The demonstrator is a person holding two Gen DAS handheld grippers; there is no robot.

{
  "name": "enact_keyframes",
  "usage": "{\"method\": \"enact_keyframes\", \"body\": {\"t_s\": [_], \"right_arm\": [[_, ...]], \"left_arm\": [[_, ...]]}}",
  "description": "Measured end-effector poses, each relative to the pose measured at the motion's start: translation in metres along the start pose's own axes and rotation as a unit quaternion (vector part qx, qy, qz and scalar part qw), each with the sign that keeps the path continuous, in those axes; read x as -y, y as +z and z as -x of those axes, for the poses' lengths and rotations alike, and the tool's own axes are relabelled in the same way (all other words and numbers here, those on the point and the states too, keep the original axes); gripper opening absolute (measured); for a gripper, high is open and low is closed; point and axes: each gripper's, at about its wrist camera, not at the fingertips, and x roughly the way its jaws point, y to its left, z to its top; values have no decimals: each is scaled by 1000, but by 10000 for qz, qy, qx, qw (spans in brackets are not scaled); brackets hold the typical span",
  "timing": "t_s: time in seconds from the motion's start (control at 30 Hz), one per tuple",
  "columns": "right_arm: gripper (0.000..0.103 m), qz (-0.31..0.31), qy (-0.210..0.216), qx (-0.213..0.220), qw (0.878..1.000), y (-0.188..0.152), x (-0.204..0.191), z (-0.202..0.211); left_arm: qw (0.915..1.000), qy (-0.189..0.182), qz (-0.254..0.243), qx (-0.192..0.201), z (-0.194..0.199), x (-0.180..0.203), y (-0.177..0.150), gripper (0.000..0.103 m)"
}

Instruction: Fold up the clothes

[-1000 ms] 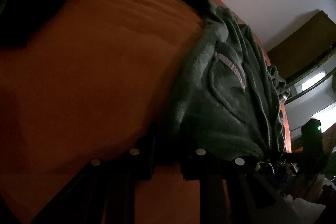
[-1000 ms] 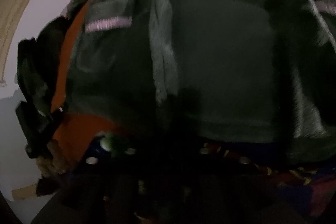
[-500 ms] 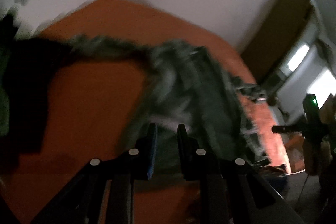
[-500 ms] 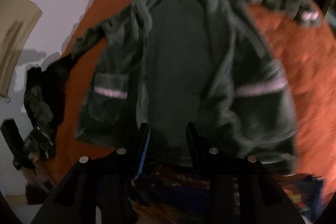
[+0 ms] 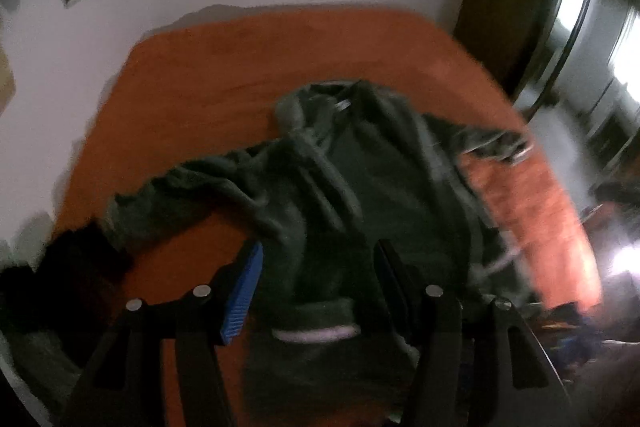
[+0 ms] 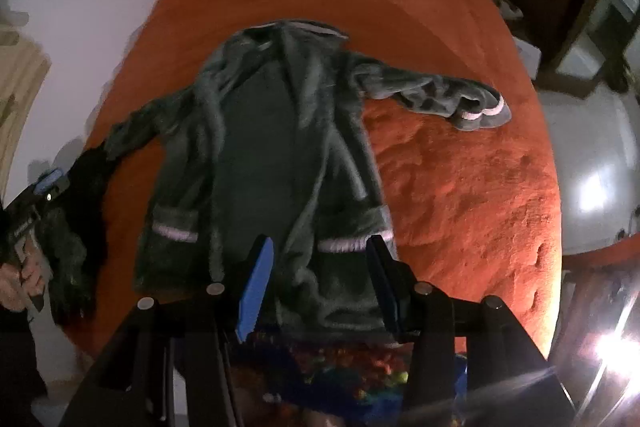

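My right gripper (image 6: pixel 320 267) points steeply down over the bed, its jaws spreading apart with nothing pinched between them; the blue pad on one finger (image 6: pixel 256 291) faces inward and through the gap I see only the lower hem of the green robe (image 6: pixel 272 155) lying below. My left gripper (image 5: pixel 316 275) is tipped downward too, jaws likewise opening and empty, the robe's pale-striped pocket edge showing in the gap without touching either pad. In the right wrist view my left hand (image 6: pixel 20 279) shows at the far left edge, fingers wrapped around the handle of its tool, beside the bed's left side. The robe lies face up and open on the orange blanket (image 6: pixel 460 167), collar toward the far wall, one sleeve stretched out to the right with its striped cuff (image 6: pixel 480 111) resting on the blanket, the other sleeve running left toward a dark heap of clothes (image 6: pixel 76 227) at the bed's edge. A multicoloured cloth (image 6: pixel 344 367) sits at the near edge of the bed, just under the robe's hem. The left wrist view is blurred.
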Motion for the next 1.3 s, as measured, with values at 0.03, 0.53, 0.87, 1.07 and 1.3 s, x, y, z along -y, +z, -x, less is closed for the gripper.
{"method": "enact_keyframes", "body": {"t_s": [0.03,0.53,0.87,1.07,1.3], "right_arm": [[47,-101,10,-58,9999,15,6,-13],[48,461,215,-333,9982,232,73,-176],[59,965,272,-286,9945,269,95,-244],[59,1298,582,-591,9881,286,90,-300],[43,1521,822,-969,9802,295,89,-343]], "left_arm": [[10000,52,-19,-63,-12,-2,7,60],[9842,-154,1411,-1060,-245,-92,106,60],[9894,-386,213,-1384,-324,-91,112,60],[9865,-346,-871,-1345,-334,-69,125,60],[9804,-566,-919,-1648,-340,-103,121,61]]}}
